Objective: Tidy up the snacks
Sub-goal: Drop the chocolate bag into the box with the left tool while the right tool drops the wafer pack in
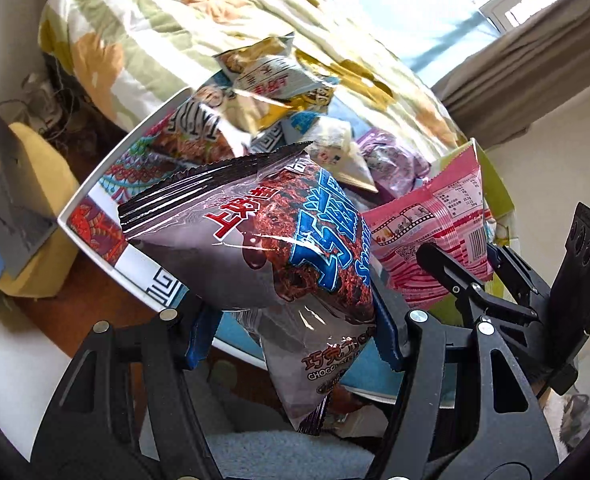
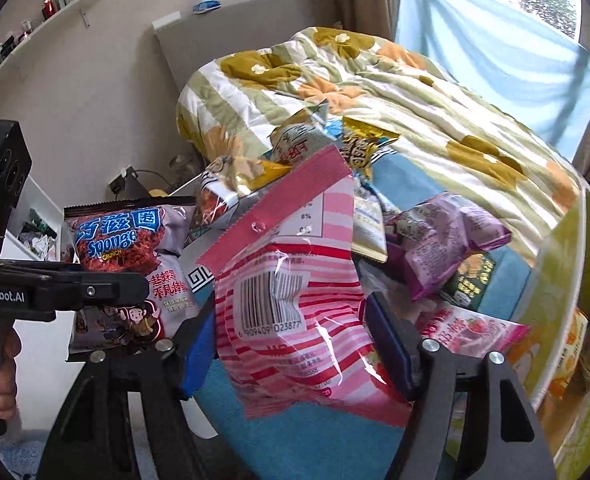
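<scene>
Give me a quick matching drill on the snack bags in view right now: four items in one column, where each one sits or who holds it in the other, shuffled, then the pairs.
Items
1. chocolate Sponge Crunch bag
2. pink striped bag
3. purple bag
4. strawberry packet

Places
A. held in the right tool
B. lying low beside the yellow-green box
C. held in the left tool
D. resting on the pile, in neither tool

Pairs: 1-C, 2-A, 3-D, 4-B
</scene>
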